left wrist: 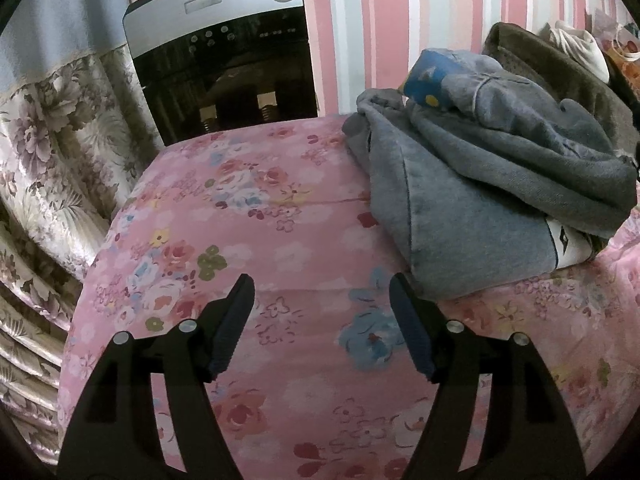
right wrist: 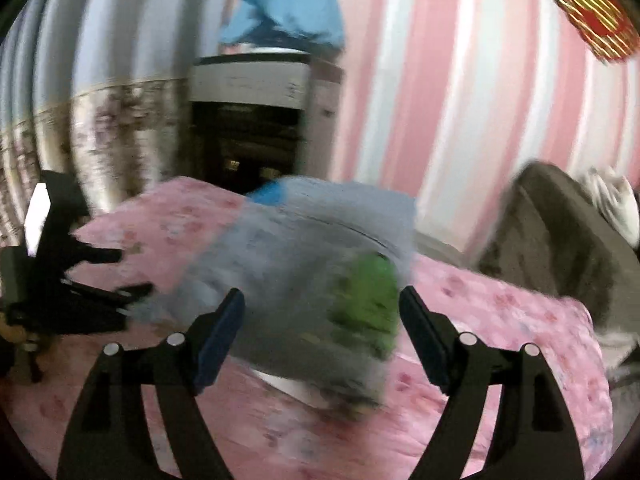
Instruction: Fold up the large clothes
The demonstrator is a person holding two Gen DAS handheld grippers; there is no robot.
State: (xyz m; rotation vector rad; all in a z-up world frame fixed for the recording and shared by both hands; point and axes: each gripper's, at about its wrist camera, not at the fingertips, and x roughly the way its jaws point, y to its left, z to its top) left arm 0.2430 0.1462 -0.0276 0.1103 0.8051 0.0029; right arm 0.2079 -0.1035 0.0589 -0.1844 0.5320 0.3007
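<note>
A folded grey sweatshirt point(left wrist: 480, 200) lies on the pink flowered bedspread point(left wrist: 248, 208), with a blue printed patch near its top and a white label at its lower right. My left gripper point(left wrist: 322, 286) stands open over bare bedspread, just left of the sweatshirt's near corner, nothing between its fingers. In the blurred right wrist view the same grey sweatshirt point(right wrist: 304, 264) shows a green print; my right gripper point(right wrist: 322, 300) is open in front of it, its fingers apart from the cloth. The left gripper point(right wrist: 116, 272) appears at the left edge there.
A black and silver appliance point(left wrist: 224, 64) stands beyond the bed's far edge, a blue cloth point(right wrist: 288, 12) on top. Flowered curtains point(left wrist: 60, 152) hang at the left. A brown blanket point(left wrist: 560, 76) lies behind the sweatshirt by the pink striped wall point(left wrist: 400, 20).
</note>
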